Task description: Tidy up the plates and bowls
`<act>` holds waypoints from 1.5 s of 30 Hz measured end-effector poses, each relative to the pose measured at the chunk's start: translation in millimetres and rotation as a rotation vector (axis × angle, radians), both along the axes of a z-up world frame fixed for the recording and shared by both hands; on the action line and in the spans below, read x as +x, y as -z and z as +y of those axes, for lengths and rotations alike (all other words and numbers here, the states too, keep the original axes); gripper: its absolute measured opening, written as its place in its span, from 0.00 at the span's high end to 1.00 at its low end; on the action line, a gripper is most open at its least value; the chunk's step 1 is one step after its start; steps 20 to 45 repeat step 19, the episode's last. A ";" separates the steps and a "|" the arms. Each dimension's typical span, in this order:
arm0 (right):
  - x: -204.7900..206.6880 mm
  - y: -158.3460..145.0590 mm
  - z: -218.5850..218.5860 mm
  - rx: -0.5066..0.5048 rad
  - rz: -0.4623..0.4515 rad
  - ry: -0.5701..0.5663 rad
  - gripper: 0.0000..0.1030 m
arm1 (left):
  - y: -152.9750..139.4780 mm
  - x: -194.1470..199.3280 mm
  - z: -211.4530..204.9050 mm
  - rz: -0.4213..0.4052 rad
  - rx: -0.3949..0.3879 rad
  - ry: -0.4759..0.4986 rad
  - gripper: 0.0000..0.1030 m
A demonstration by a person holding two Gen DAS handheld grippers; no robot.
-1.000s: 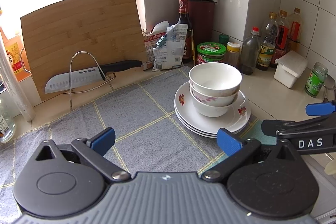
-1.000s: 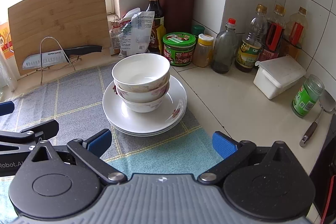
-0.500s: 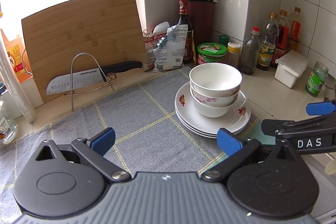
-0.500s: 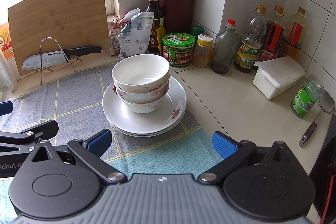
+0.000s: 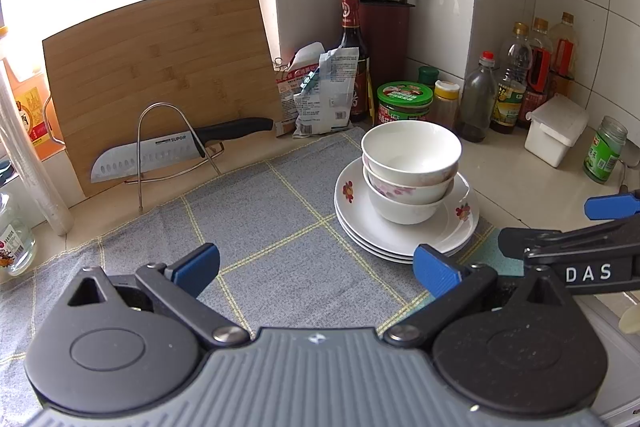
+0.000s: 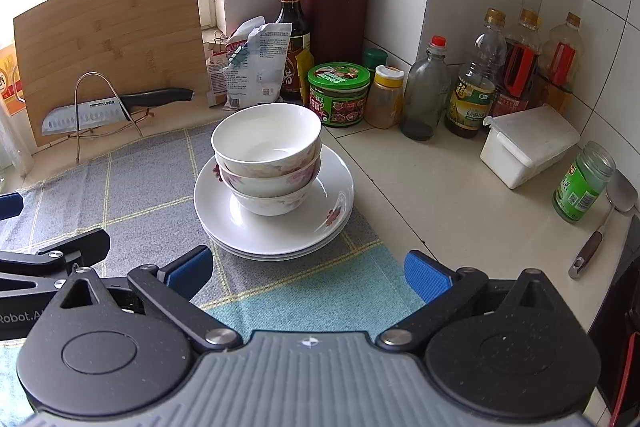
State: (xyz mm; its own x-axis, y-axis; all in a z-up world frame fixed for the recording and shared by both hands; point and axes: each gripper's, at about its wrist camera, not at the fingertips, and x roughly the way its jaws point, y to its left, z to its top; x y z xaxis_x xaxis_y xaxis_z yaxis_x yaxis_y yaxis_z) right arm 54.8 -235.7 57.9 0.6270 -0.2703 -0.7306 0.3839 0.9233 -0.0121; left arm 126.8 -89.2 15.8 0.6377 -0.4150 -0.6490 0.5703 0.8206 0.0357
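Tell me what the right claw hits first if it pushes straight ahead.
Probably the stacked plates, near rim first, with the nested bowls just beyond. The right claw is open and empty above the cloth; its height is hard to judge.

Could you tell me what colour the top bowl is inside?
Plain white top bowl; right wrist view.

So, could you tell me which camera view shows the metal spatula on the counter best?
The right wrist view: the spatula lies whole beside the green jar, head and handle visible. The left wrist view shows only a sliver of it at the right edge, behind the same jar.
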 end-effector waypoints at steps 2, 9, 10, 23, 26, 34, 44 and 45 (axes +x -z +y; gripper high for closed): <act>-0.3 -0.2 0.2 0.000 -0.001 0.001 0.00 | -0.3 -0.1 0.4 0.001 -0.002 -0.001 0.01; -0.7 -0.6 1.5 -0.006 -0.001 0.002 0.00 | -0.4 -1.0 1.9 0.001 -0.004 -0.002 0.01; -0.9 -0.8 1.8 -0.006 -0.001 0.003 0.00 | -0.5 -1.2 2.4 0.001 -0.004 -0.002 0.01; -1.3 -1.3 2.9 -0.011 -0.002 0.003 0.00 | -0.7 -1.0 3.7 0.001 -0.006 -0.002 0.01; -1.3 -1.3 2.9 -0.011 -0.002 0.003 0.00 | -0.7 -1.0 3.7 0.001 -0.006 -0.002 0.01; -1.3 -1.3 2.9 -0.011 -0.002 0.003 0.00 | -0.7 -1.0 3.7 0.001 -0.006 -0.002 0.01; -1.3 -1.3 2.9 -0.011 -0.002 0.003 0.00 | -0.7 -1.0 3.7 0.001 -0.006 -0.002 0.01; -1.3 -1.3 2.9 -0.011 -0.002 0.003 0.00 | -0.7 -1.0 3.7 0.001 -0.006 -0.002 0.01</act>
